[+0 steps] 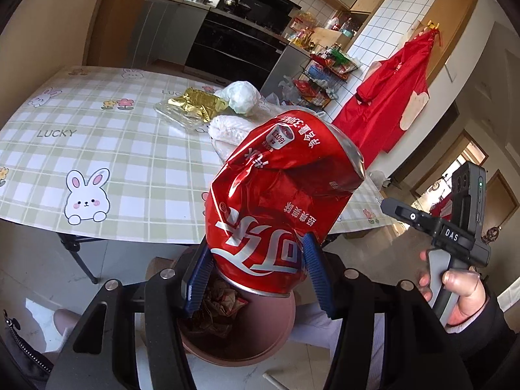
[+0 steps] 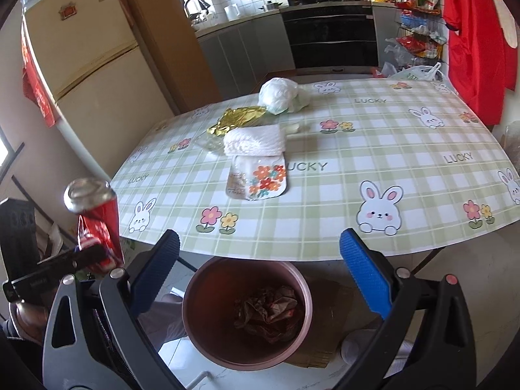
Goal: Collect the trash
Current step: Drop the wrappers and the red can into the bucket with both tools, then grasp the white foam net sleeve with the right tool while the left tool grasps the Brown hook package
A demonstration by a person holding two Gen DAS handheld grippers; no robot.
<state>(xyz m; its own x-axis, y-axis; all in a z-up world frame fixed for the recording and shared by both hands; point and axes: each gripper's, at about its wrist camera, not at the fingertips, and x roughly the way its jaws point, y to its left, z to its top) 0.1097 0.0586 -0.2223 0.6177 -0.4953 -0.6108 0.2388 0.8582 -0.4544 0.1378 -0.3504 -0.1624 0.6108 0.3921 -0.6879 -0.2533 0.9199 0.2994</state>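
Observation:
My left gripper (image 1: 256, 273) is shut on a crushed red soda can (image 1: 279, 191), its blue pads pressing both sides near the can's lower end. The can hangs right above a brown round bin (image 1: 253, 351) that holds crumpled wrappers. In the right wrist view the same can (image 2: 97, 221) shows at the far left, held in the air. My right gripper (image 2: 260, 260) stands wide open over the bin (image 2: 201, 325) with nothing between its fingers. On the table lie a gold foil wrapper (image 2: 240, 118), a white crumpled bag (image 2: 279, 96), a white foam net (image 2: 255, 141) and a flowered pouch (image 2: 260, 180).
The table (image 2: 373, 195) wears a green checked cloth with rabbits; its front edge overhangs the bin. A red apron (image 1: 390, 104) hangs on the right wall. A fridge (image 2: 94, 71) stands left, kitchen counters behind. A hand (image 1: 455, 292) grips the right tool's handle.

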